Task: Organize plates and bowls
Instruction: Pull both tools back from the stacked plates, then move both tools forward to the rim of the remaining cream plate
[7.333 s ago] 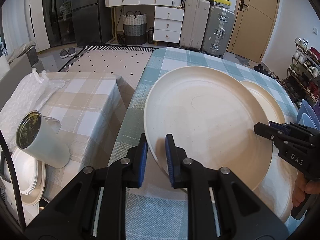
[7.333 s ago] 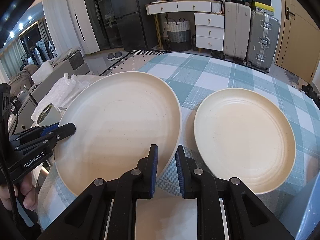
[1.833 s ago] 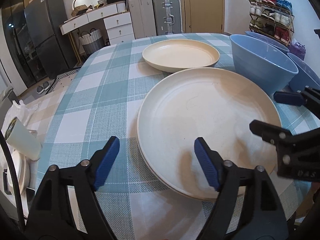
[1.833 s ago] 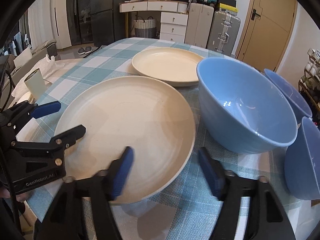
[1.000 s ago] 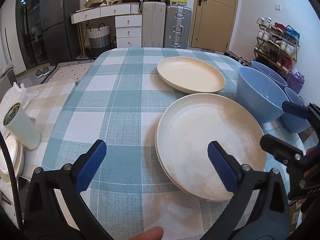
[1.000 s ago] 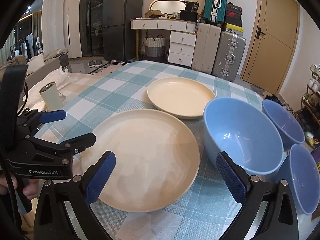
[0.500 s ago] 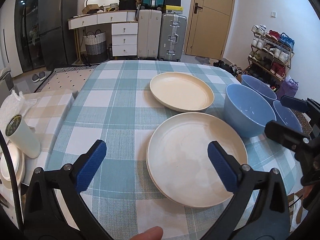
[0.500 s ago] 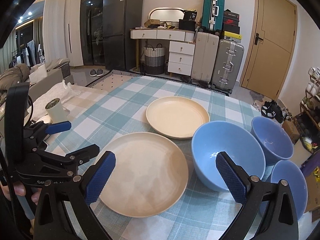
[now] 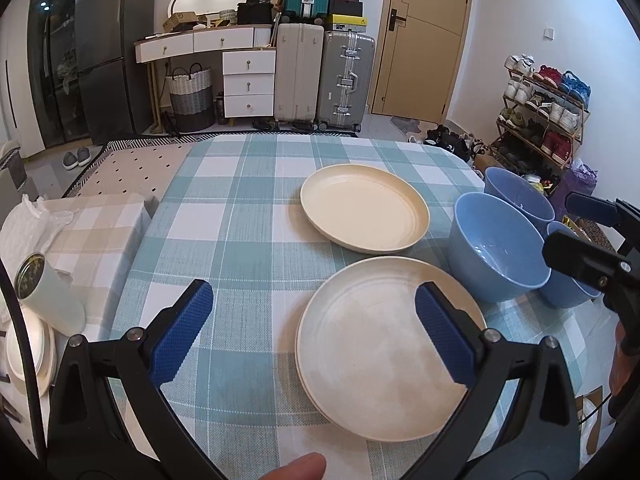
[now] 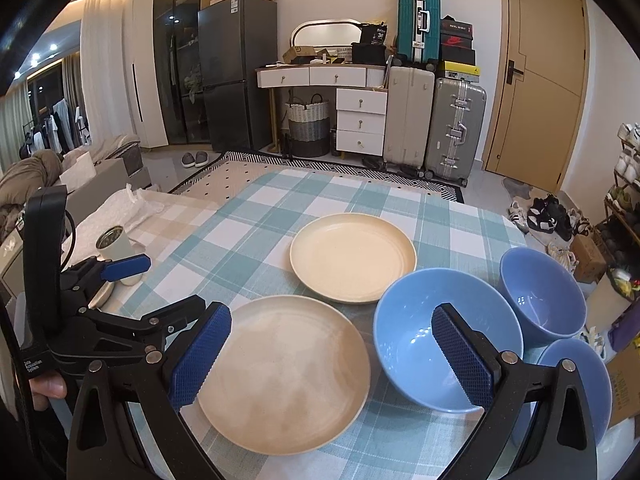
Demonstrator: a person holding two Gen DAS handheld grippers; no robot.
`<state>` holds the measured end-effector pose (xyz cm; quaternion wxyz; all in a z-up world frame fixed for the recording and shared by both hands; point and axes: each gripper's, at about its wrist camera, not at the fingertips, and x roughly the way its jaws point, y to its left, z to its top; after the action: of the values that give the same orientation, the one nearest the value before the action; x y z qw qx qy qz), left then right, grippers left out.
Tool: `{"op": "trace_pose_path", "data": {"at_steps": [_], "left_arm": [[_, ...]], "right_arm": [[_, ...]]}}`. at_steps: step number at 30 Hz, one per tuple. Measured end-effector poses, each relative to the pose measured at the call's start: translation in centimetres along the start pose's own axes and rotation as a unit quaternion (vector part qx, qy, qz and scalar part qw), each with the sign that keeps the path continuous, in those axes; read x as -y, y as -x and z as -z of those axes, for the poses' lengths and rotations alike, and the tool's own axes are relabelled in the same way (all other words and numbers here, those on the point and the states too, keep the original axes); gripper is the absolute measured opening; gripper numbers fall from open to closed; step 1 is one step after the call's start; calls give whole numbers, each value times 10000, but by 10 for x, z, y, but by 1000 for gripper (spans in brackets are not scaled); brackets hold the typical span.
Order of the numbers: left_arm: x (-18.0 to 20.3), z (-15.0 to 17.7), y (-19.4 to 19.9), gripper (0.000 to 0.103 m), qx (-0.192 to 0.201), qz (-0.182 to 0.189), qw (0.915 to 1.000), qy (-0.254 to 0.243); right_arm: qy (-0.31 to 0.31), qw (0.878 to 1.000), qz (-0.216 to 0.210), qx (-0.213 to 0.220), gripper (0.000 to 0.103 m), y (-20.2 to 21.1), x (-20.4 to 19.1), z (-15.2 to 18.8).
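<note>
A stack of large cream plates [image 9: 384, 340] [image 10: 284, 372] lies near the front edge of the checked table [image 9: 240, 224]. A smaller cream plate [image 9: 364, 210] [image 10: 352, 260] lies behind it. A large blue bowl [image 9: 496, 256] [image 10: 444, 344] stands to their right, with two smaller blue bowls [image 10: 540, 296] [image 10: 576, 384] beyond it. My left gripper [image 9: 314, 332] is open and empty, raised above the front plates. My right gripper [image 10: 332, 356] is open and empty, raised between the front plates and the large bowl.
A white cup [image 9: 48, 296] and white dishes [image 9: 28, 348] sit on a low side table at the left. Suitcases [image 9: 324, 76], a drawer unit and a fridge stand at the back. A shoe rack [image 9: 544, 108] is at the right.
Both grippers let go of the large plate, now on the front stack, opened wide, and have drawn back and up from the table.
</note>
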<state>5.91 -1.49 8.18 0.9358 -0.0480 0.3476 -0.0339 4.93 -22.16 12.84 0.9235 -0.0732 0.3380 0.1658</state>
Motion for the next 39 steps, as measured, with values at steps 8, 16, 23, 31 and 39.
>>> {"op": "trace_pose_path", "data": {"at_steps": [8,16,23,31,39], "left_arm": [[-8,-24,-12,101,-38,-1,10000,18],[-20,-45,-33,101,-124,-3,9998,141],[-30,-62,-52,101,-190,-6,9996,192],[-38,-76,-79,101,-317,-148,9992,201],[-39,-86,-107,101,-491,-185,9984,200]], "right_arm": [[-52,10000,41,-41,102,-8,8,-23],[-111,9998,64,-164,102,-26,18,-39],[-267,9992,112,-291,102,-51,33,-59],[-408,9976,148,-532,102,-86,52,-72],[-462,9960,97,-757,102,-114,69,-81]]}}
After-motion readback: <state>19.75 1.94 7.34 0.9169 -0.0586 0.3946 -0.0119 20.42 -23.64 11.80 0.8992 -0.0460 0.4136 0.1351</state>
